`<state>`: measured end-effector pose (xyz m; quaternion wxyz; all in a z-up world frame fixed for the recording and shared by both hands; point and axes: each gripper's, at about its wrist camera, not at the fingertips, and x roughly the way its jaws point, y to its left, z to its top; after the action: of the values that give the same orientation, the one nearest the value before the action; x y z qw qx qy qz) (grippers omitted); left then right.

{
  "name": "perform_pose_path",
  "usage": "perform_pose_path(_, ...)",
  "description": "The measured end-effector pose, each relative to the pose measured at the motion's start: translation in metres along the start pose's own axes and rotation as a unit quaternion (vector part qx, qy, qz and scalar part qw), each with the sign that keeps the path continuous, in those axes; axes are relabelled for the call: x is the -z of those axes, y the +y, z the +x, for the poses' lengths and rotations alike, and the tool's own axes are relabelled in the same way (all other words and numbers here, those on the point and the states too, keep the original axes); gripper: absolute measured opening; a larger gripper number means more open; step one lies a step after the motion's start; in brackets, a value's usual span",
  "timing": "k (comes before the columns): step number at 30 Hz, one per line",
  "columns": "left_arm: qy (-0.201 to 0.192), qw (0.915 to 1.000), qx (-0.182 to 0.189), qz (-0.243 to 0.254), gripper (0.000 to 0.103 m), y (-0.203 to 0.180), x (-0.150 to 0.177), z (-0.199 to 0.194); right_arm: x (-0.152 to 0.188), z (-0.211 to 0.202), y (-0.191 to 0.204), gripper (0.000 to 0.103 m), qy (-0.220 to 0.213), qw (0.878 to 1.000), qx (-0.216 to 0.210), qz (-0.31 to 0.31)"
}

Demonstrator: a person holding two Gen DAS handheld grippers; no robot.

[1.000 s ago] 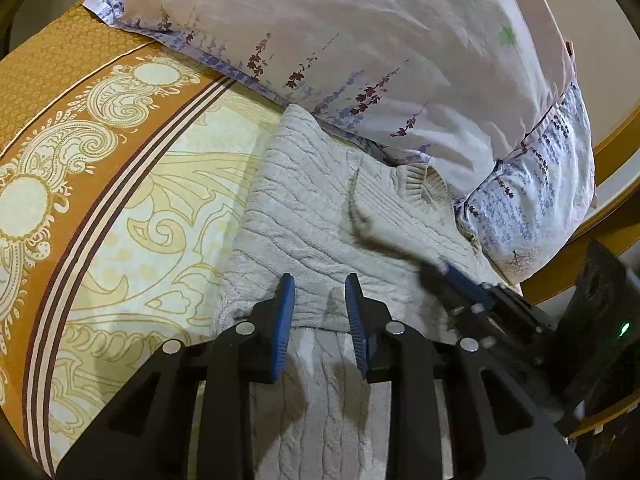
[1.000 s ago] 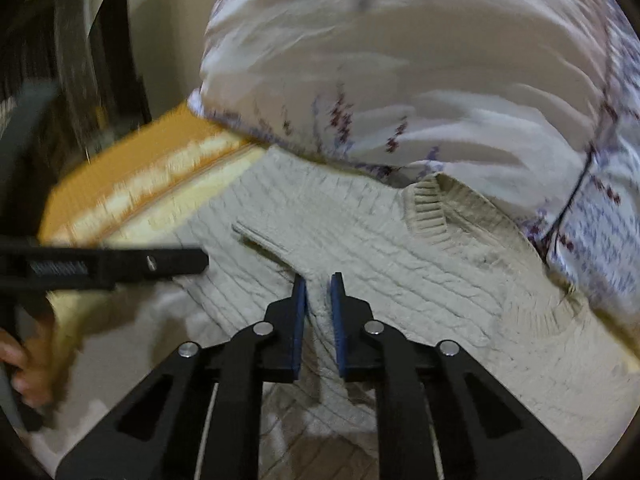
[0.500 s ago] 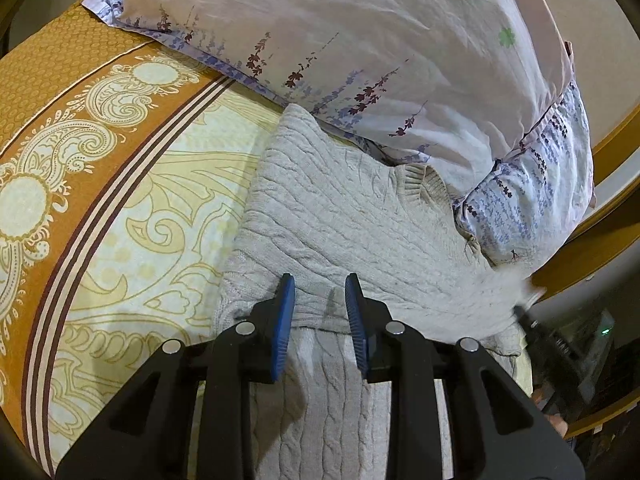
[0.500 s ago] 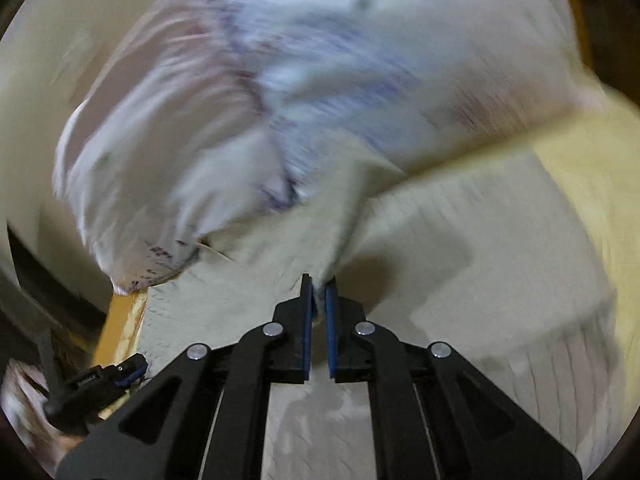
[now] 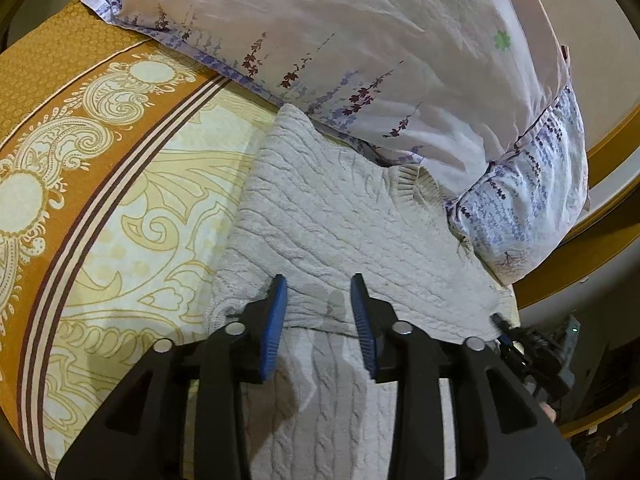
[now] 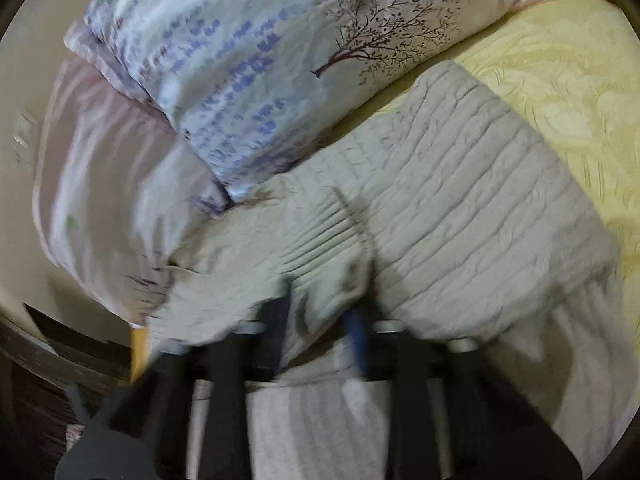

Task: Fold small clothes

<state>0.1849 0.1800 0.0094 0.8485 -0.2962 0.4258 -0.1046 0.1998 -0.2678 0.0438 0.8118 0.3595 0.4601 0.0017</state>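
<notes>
Left wrist view: left gripper [image 5: 318, 312] jaws opening over the sweater [image 5: 332, 224], pads clear of the knit; it lies on the bedspread [image 5: 132, 216] against the pillow [image 5: 360, 40].

Right wrist view: blurred; right gripper [image 6: 320, 320] apparently clenched, sweater bunched over it. Fold looks unfinished.

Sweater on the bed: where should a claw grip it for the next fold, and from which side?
Grip the sweater at the doubled fold edge nearest the camera, coming from the near side, opposite the pillow. That edge sits raised over the lower layer, while the collar end butts against the pillow. The left claw, jaws opening, straddles it.
</notes>
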Motion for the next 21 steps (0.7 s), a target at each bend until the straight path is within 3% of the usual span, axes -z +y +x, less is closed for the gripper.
perform_pose_path(2,0.000,1.0000,0.006,0.000,0.051,-0.003,0.000,-0.003,-0.003,-0.012,0.004,0.007,-0.021,1.000,-0.009,-0.014)
perform_pose_path(6,0.000,0.9997,0.002,0.025,0.056,-0.014,0.002,-0.005,-0.006,-0.033,0.014,0.007,-0.068,0.996,0.001,-0.050)
perform_pose_path(8,0.004,0.9996,0.004,0.026,0.056,-0.015,0.004,-0.002,-0.009,-0.028,0.008,0.007,-0.062,0.997,0.025,-0.045)
perform_pose_path(11,0.003,0.9997,0.004,0.023,0.056,-0.014,0.004,0.001,-0.008,-0.008,-0.004,0.007,-0.021,0.997,0.066,-0.030)
perform_pose_path(13,0.004,0.9997,0.001,0.026,0.056,-0.015,0.004,0.001,-0.004,-0.008,-0.004,0.009,-0.023,0.996,0.077,-0.048)
perform_pose_path(15,0.006,0.9996,0.002,0.029,0.056,-0.015,0.005,-0.003,-0.003,-0.015,-0.002,0.019,-0.018,0.996,0.075,-0.053)
perform_pose_path(17,0.007,0.9994,0.006,0.034,0.056,-0.015,0.008,-0.009,-0.003,-0.032,-0.004,0.045,-0.020,0.997,0.059,-0.048)
perform_pose_path(19,0.006,0.9989,0.012,0.045,0.056,-0.015,0.012,-0.020,0.000,-0.051,-0.007,0.058,-0.025,0.997,0.038,-0.055)
perform_pose_path(21,0.003,0.9981,0.021,0.059,0.056,-0.013,0.019,-0.035,0.006,-0.073,-0.014,0.060,-0.024,0.997,0.019,-0.065)
